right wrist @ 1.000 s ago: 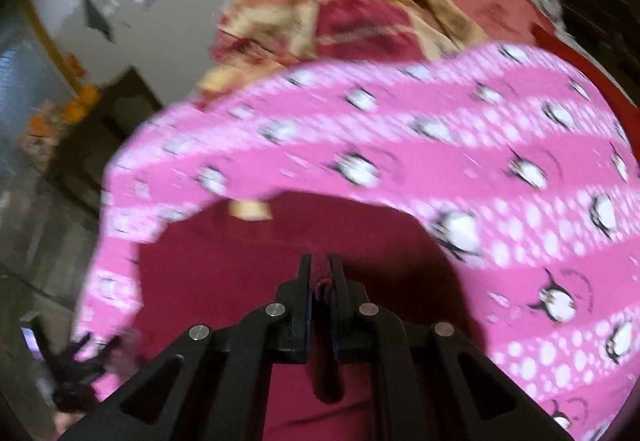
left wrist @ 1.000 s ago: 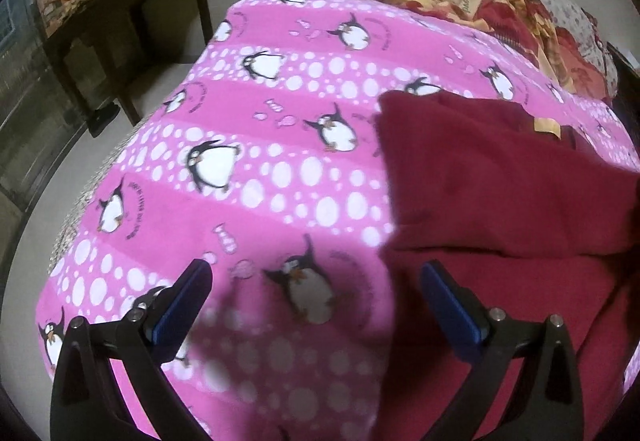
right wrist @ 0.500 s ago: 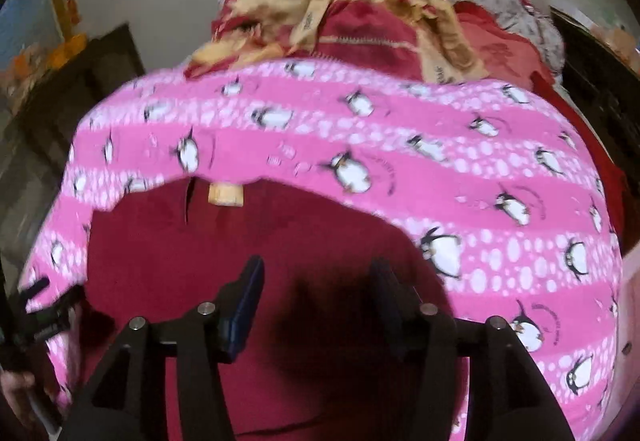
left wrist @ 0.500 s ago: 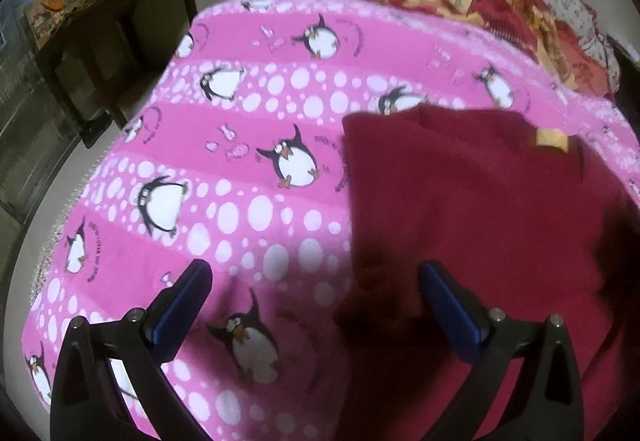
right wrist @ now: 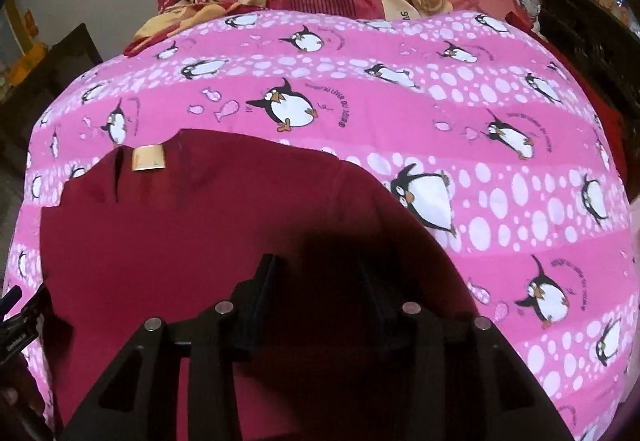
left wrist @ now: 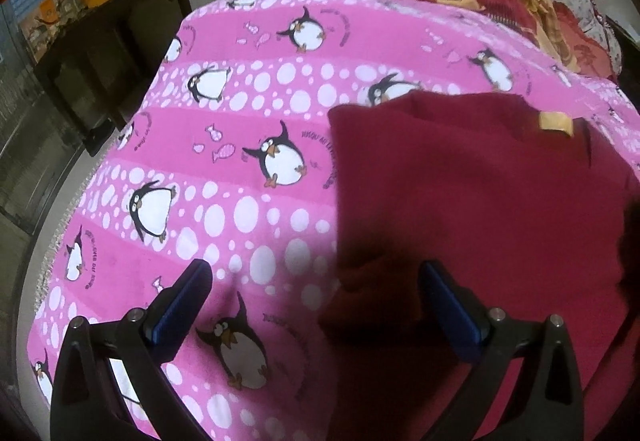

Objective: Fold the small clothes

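cloth: the dark red garment (left wrist: 480,209) lies flat on the pink penguin blanket (left wrist: 240,129) | left gripper (left wrist: 316,305): fingers apart, holds nothing, garment's left edge sits between them | right gripper (right wrist: 320,293): fingers apart, over the garment's middle | nearer the edge: left

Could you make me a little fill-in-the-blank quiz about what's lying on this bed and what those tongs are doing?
1. The dark red garment lies on a pink blanket printed with ____.
2. The left tongs are ____, gripping nothing.
3. The small label on the garment is ____ in colour.
4. The right tongs hover over the ____.

Missing words: penguins; open; yellow; garment
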`<state>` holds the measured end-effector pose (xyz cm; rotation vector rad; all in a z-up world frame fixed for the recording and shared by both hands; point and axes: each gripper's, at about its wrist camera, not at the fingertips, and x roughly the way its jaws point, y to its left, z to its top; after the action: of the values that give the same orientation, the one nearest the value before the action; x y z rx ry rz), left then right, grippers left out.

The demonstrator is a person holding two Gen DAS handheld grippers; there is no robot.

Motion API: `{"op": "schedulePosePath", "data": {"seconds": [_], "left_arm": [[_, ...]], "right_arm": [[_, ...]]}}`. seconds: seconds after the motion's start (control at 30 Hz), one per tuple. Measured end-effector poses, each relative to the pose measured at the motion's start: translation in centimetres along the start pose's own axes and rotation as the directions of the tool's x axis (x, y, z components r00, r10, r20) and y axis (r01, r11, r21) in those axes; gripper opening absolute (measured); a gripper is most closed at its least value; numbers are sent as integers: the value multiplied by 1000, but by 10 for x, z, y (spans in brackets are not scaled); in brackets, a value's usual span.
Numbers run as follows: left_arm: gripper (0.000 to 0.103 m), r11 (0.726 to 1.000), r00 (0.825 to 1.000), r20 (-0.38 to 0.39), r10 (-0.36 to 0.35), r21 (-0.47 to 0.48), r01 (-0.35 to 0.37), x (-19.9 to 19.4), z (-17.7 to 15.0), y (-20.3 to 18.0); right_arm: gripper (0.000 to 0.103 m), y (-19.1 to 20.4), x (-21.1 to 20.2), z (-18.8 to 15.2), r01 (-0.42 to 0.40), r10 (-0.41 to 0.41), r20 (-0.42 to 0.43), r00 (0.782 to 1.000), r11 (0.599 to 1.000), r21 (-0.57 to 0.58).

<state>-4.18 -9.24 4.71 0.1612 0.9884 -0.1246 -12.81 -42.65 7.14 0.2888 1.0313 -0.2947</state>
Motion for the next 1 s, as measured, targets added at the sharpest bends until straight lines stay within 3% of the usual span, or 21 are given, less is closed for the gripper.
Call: {"op": "schedulePosePath", "data": {"seconds": [0.23, 0.47, 0.67, 0.87, 1.0], "left_arm": [[103, 1000, 999, 27, -22, 13, 22, -14, 5, -12], [103, 997, 998, 34, -61, 39, 60, -14, 7, -30], [103, 997, 998, 3, -66, 48, 66, 0, 6, -37], [103, 997, 998, -34, -53, 52, 55, 12, 2, -39], [103, 996, 997, -27, -67, 55, 68, 2, -1, -37]], "right_arm": [[51, 2, -17, -20, -13, 13, -1, 1000, 999, -33], [55, -5, -6, -28, 7, -8, -22, 1000, 999, -32], [56, -13, 10, -30, 12, -13, -48, 999, 1000, -12], [67, -8, 14, -30, 27, -28, -48, 998, 999, -32], [67, -8, -6, -33, -37, 37, -42, 998, 999, -12]]}}
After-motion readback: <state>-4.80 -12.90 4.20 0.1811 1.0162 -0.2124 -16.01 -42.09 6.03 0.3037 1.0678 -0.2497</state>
